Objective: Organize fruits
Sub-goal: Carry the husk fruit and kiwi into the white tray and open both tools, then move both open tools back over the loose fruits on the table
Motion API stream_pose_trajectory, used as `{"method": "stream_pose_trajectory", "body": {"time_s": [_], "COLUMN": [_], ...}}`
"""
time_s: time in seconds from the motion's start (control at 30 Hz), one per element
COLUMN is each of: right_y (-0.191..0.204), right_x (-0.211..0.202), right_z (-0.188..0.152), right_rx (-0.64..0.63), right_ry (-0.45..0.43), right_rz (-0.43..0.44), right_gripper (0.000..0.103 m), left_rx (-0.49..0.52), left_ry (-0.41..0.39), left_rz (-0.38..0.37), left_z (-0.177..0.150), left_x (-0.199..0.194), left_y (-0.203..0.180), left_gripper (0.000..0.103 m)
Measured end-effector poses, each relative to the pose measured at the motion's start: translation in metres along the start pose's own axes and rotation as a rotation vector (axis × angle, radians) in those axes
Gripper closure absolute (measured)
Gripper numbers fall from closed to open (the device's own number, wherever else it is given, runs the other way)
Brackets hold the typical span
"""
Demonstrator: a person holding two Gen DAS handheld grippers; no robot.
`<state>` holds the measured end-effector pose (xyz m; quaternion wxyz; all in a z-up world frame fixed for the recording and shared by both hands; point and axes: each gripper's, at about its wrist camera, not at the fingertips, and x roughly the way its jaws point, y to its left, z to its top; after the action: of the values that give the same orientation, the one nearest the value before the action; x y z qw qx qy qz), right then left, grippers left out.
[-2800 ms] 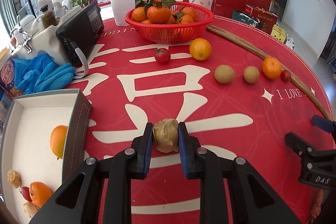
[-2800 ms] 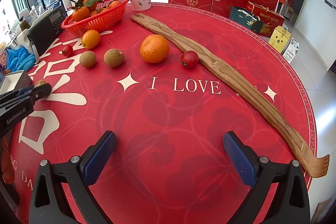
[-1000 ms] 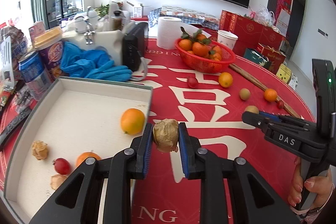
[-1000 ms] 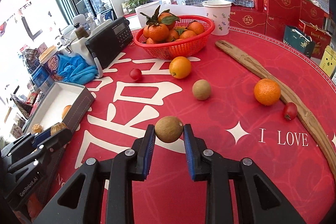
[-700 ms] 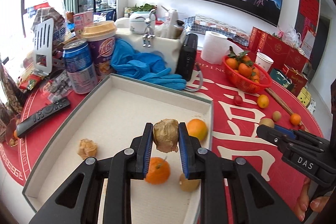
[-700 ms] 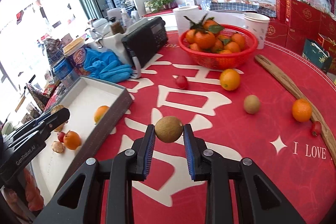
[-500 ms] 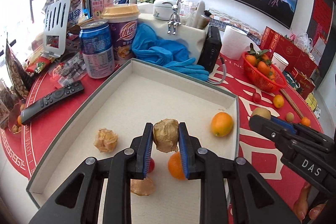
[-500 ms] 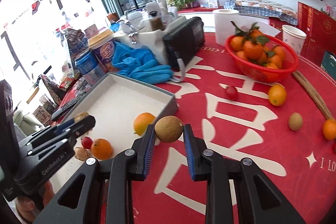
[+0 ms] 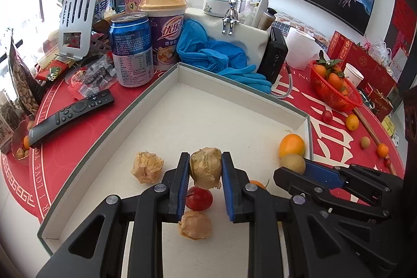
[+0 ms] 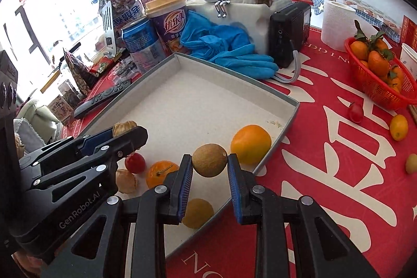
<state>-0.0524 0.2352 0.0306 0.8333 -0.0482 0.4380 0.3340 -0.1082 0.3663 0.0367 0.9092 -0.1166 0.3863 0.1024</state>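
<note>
My left gripper (image 9: 206, 168) is shut on a papery-husked fruit (image 9: 206, 173) and hangs over the grey-rimmed tray (image 9: 182, 116). Under it lie a small red fruit (image 9: 198, 198) and two more husked fruits (image 9: 147, 166). My right gripper (image 10: 209, 164) is shut on a round brown fruit (image 10: 209, 159) above the tray's near right side (image 10: 286, 119). An orange (image 10: 250, 143), a mandarin (image 10: 161, 172) and a yellowish fruit (image 10: 197, 212) lie in the tray below it. The left gripper (image 10: 130, 134) appears in the right wrist view, close on the left.
A red basket (image 10: 378, 93) of mandarins stands at the back right. A small orange (image 10: 398, 127) and a red fruit (image 10: 355, 112) lie loose on the red cloth. Behind the tray crowd a blue can (image 9: 131, 48), a cup (image 9: 166, 35), blue gloves (image 9: 216, 56), a radio (image 9: 276, 56) and a remote (image 9: 70, 117).
Both grippers have swung left from over the red cloth to above the tray, each still holding its fruit. The right gripper has drawn close beside the left one.
</note>
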Motion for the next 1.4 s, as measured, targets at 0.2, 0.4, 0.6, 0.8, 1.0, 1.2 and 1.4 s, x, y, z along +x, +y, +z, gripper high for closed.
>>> {"method": "stream_pose_trajectory", "body": {"time_s": [0.2,0.4,0.6,0.8,1.0,1.2,1.4], "right_y": [0.0,0.0,-0.001,-0.006,-0.024,-0.051,-0.118], "right_x": [0.0,0.001,0.004,0.005,-0.03,-0.063,-0.082], "right_z": [0.0,0.002,0.004,0.006,0.013,-0.003,-0.055], "right_rx": [0.002,0.007,0.008,0.03,0.139,0.155,0.261], "right_ry": [-0.003,-0.01,-0.011,-0.018,-0.15,-0.142,-0.006], "right_rz": [-0.002,-0.009,0.009,0.048,0.113,-0.07,-0.32], "right_gripper": [0.075,0.074,0.074,0.073,0.0,0.0,0.0], "left_rx": [-0.003,-0.009,-0.023,-0.096,-0.159,-0.045,0.149], "left_ry": [-0.001,0.001,0.0,-0.02,-0.045,-0.062,-0.093], "left_rz": [0.003,0.005,0.011,0.06,0.025,-0.062,-0.116], "left_z": [0.0,0.0,0.0,0.002,0.002,0.001,-0.006], "left_x": [0.0,0.001,0.0,-0.005,-0.01,-0.016,-0.028], "left_y": [0.001,0.002,0.004,0.016,0.027,-0.004,-0.062], "left_gripper": [0.077,0.077,0.065,0.03,0.022,0.022,0.022]}}
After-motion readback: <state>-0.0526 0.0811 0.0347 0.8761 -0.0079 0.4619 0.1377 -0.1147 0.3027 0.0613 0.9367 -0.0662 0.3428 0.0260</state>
